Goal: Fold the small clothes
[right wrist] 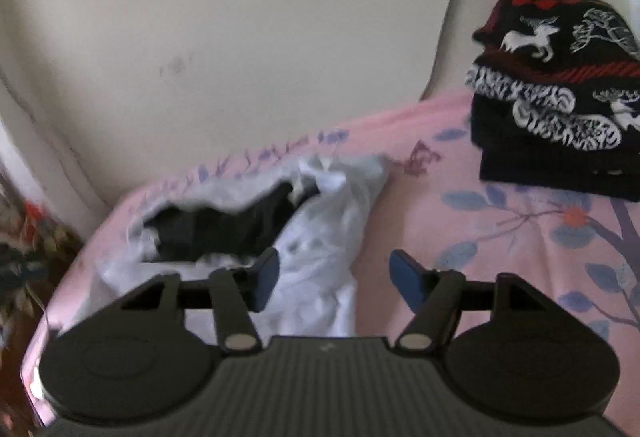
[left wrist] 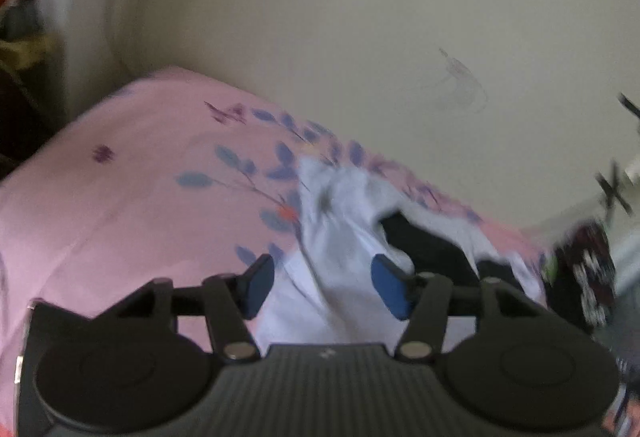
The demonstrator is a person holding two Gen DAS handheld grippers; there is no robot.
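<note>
left wrist: white garment (left wrist: pixel 340 237) lies crumpled on the pink bed (left wrist: pixel 120 189), likely awaiting flattening; left gripper (left wrist: pixel 323 287) hovers over it, jaws wide apart, empty | right wrist: folded dark knit (right wrist: pixel 560 97) set aside, seemingly done; right gripper (right wrist: pixel 334 283) spread, holding nothing, over garment's edge (right wrist: pixel 320 257)

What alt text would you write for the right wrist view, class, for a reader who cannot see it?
Open tongs hover over a crumpled white garment with dark fabric showing inside, lying on a pink floral sheet. A folded black, red and white patterned knit sits at the upper right, before a cream wall.
</note>
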